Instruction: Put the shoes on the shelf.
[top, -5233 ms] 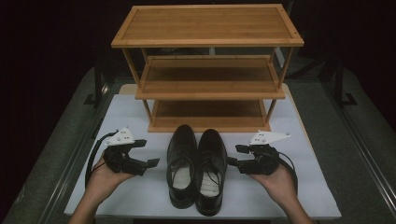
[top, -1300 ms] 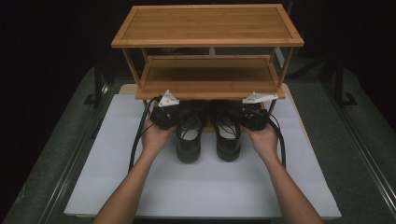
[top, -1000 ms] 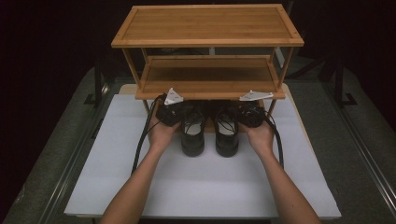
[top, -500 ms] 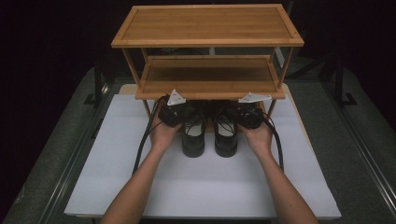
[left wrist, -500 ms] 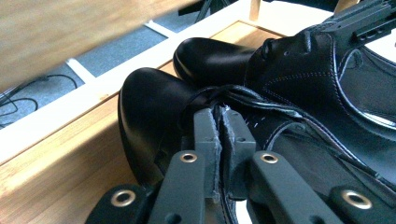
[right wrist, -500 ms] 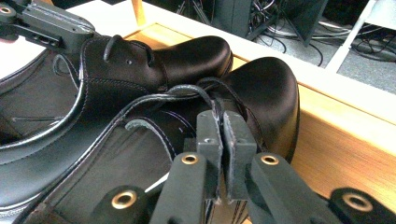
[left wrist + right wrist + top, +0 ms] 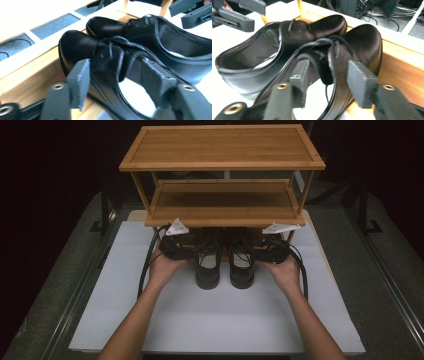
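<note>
Two black lace-up shoes, the left shoe (image 7: 207, 268) and the right shoe (image 7: 241, 267), stand side by side with their toes on the lowest shelf of a bamboo rack (image 7: 222, 210) and their heels out on the white mat (image 7: 200, 320). My left gripper (image 7: 192, 245) is at the left shoe's outer side. In the left gripper view the left gripper (image 7: 117, 85) has just been opening; the left shoe (image 7: 105, 62) has its side wall between the jaws, untouched. My right gripper (image 7: 260, 247) mirrors it: the right gripper (image 7: 330, 82) has just opened around the rim of the right shoe (image 7: 359, 47).
The rack's middle shelf hangs over both grippers and the shoe toes. Cables loop from each gripper over the mat. The opposite gripper (image 7: 195, 12) shows far off in the left gripper view, and likewise the other gripper (image 7: 234, 15) in the right gripper view. Dark grey floor lies around the mat.
Both hands carried the shoes from the mat's near edge to the rack and slid the toes under it. In the last half second my left hand shifted slightly left and back.
</note>
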A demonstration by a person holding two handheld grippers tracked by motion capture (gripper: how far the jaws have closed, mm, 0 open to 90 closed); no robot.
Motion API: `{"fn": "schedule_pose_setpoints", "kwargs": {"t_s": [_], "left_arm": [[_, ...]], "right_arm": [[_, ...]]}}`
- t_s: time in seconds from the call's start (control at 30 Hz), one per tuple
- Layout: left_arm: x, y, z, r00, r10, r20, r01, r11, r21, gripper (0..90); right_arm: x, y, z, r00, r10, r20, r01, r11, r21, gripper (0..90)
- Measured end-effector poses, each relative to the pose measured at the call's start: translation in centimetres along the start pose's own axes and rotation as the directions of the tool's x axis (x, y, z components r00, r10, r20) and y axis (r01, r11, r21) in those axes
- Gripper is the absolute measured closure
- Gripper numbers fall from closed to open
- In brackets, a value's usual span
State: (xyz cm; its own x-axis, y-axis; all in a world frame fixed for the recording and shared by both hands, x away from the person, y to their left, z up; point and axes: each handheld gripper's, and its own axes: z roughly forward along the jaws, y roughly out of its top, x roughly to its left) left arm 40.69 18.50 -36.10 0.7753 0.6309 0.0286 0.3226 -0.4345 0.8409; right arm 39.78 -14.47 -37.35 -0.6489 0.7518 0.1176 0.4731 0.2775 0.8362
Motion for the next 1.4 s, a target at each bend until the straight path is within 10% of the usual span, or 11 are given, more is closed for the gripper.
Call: {"fn": "schedule_pose_setpoints", "kwargs": {"t_s": [0.5,0.8,1.4], "left_arm": [[-2.2,-5.9,-2.5,0.9977,0.009,0.068,-0.013,0.9981,0.06,18.3],[-2.9,-7.8,0.7,0.9934,0.055,0.101,-0.07,0.9862,0.15,14.7],[-4.6,-7.8,3.3,0.9869,0.122,0.106,-0.137,0.9802,0.143,20.1]], "right_arm": [[2.4,-5.0,-4.3,0.9995,-0.007,-0.029,0.008,0.999,0.035,25.3],[1.8,-8.4,-0.1,0.996,0.016,-0.088,-0.001,0.985,0.175,17.7],[3.9,-8.5,2.3,0.9978,-0.045,-0.048,0.052,0.987,0.151,28.0]]}}
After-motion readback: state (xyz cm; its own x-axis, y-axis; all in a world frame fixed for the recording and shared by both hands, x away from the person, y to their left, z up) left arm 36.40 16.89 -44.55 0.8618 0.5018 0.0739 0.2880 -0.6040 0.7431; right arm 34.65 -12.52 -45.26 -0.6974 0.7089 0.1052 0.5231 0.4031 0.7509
